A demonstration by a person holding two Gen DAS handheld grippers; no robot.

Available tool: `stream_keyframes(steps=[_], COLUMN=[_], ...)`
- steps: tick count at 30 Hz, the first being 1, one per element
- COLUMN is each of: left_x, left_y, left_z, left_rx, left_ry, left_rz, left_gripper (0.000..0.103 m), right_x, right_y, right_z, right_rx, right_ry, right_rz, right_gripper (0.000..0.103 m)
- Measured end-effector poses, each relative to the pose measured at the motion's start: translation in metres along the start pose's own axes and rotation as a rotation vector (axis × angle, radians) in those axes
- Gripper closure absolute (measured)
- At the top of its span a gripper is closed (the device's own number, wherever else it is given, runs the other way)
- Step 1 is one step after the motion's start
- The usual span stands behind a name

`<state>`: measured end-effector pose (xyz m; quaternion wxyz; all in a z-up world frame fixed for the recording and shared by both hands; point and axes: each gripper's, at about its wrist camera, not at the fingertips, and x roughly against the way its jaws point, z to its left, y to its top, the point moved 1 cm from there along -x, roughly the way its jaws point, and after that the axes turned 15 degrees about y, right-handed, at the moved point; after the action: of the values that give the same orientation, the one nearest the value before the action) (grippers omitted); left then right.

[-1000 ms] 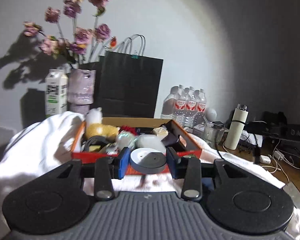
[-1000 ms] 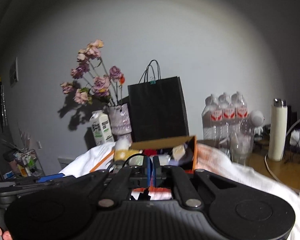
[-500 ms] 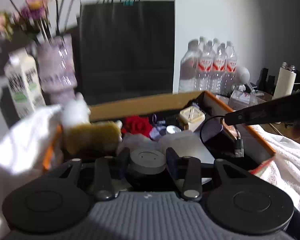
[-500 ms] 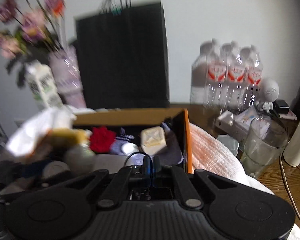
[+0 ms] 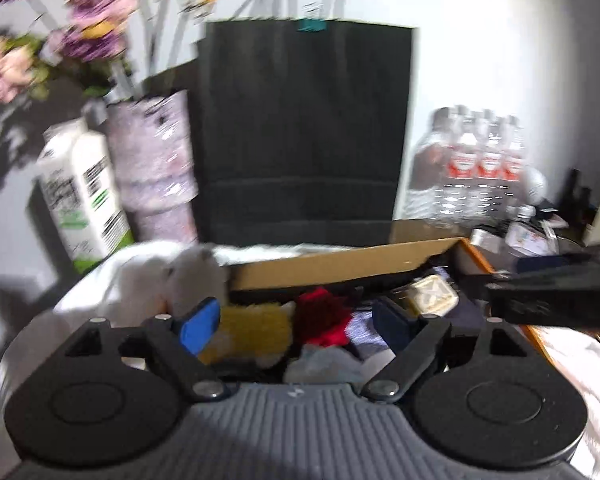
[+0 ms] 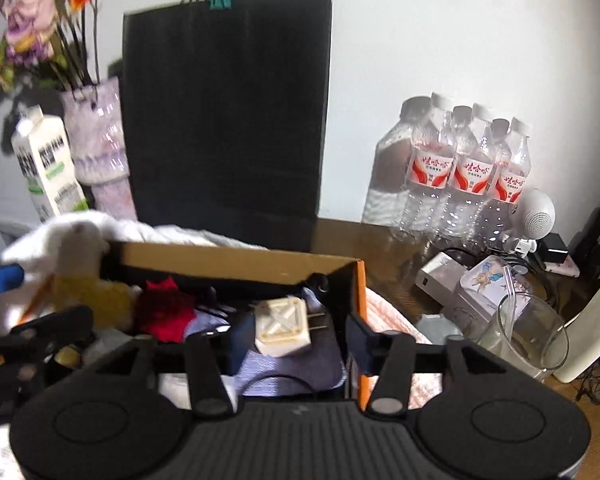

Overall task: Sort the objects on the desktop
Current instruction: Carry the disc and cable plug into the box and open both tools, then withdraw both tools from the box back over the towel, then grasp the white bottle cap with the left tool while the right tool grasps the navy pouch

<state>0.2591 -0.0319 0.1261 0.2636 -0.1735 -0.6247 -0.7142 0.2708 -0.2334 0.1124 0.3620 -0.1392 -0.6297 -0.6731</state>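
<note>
left gripper (image 5: 296,320): jaws just spread wide, nothing pinched.
right gripper (image 6: 296,338): jaws just parted, empty.
cream square plastic plug adapter (image 6: 283,330): judged light, rigid; to be gripped across flat sides.

We see an orange cardboard box (image 6: 361,292) with a plain brown inner wall, holding a red fuzzy piece (image 6: 162,312), a yellow plush toy (image 5: 252,330), a cream plug adapter (image 6: 284,330) and lilac-blue cloth (image 6: 292,368). Behind it stand a matte black paper bag (image 6: 228,112) with a teal clip, a white milk carton (image 6: 46,168) printed in green and black, and pink and purple flowers (image 5: 88,32) in a mottled lilac vase (image 5: 156,168). The clear water bottles (image 6: 468,172) wear red-and-white labels, and our left hand-held gripper (image 5: 300,326) has blue pads.
</note>
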Motion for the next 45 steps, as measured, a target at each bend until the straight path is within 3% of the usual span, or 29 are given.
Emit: stream_keyframes(steps=[3, 6, 9, 12, 15, 17, 19, 21, 24, 29, 34, 41, 43, 45], left_x=[-0.006, 0.003, 0.038, 0.083, 0.130, 0.161, 0.189, 0.205, 0.212, 0.215, 0.220, 0.212, 0.210, 0.213], left_y=[-0.009, -0.026, -0.050, -0.083, -0.123, -0.147, -0.173, -0.197, -0.230, -0.273, -0.286, -0.283, -0.279, -0.268], left_z=[0.009, 0.021, 0.036, 0.050, 0.070, 0.073, 0.071, 0.064, 0.054, 0.046, 0.045, 0.039, 0.036, 0.025], left_rx=[0.025, 0.030, 0.061, 0.091, 0.232, 0.264, 0.253, 0.213, 0.175, 0.133, 0.118, 0.106, 0.096, 0.045], left_ry=[0.091, 0.132, 0.080, 0.034, 0.028, 0.048, 0.078, 0.133, 0.143, 0.127, 0.119, 0.095, 0.034, -0.059], left_rz=[0.089, 0.130, 0.082, 0.023, -0.022, -0.063, -0.123, -0.143, -0.086, -0.011, 0.008, 0.014, 0.001, -0.072], left_gripper=[0.019, 0.026, 0.027, 0.026, 0.026, 0.026, 0.024, 0.023, 0.023, 0.025, 0.025, 0.025, 0.024, 0.022], right_x=[0.008, 0.022, 0.048, 0.087, 0.124, 0.144, 0.160, 0.176, 0.193, 0.206, 0.214, 0.206, 0.203, 0.200], right_y=[-0.008, -0.027, -0.057, -0.100, -0.149, -0.178, -0.203, -0.227, -0.258, -0.295, -0.321, -0.322, -0.319, -0.310], right_z=[-0.001, 0.005, 0.019, 0.031, 0.045, 0.052, 0.057, 0.059, 0.058, 0.062, 0.069, 0.068, 0.060, 0.046], right_rx=[-0.016, -0.014, 0.009, 0.035, 0.087, 0.131, 0.112, 0.088, 0.050, 0.055, 0.029, 0.004, -0.016, -0.056], right_ry=[0.022, 0.030, 0.068, 0.129, 0.183, 0.143, 0.054, 0.031, 0.048, -0.024, 0.049, 0.076, 0.079, 0.088], right_rz=[-0.003, -0.009, -0.047, -0.117, -0.165, -0.208, -0.241, -0.250, -0.258, -0.213, -0.190, -0.187, -0.190, -0.198], right_gripper=[0.044, 0.044, 0.043, 0.035, 0.030, 0.021, 0.021, 0.021, 0.014, 0.014, 0.014, 0.014, 0.014, 0.014])
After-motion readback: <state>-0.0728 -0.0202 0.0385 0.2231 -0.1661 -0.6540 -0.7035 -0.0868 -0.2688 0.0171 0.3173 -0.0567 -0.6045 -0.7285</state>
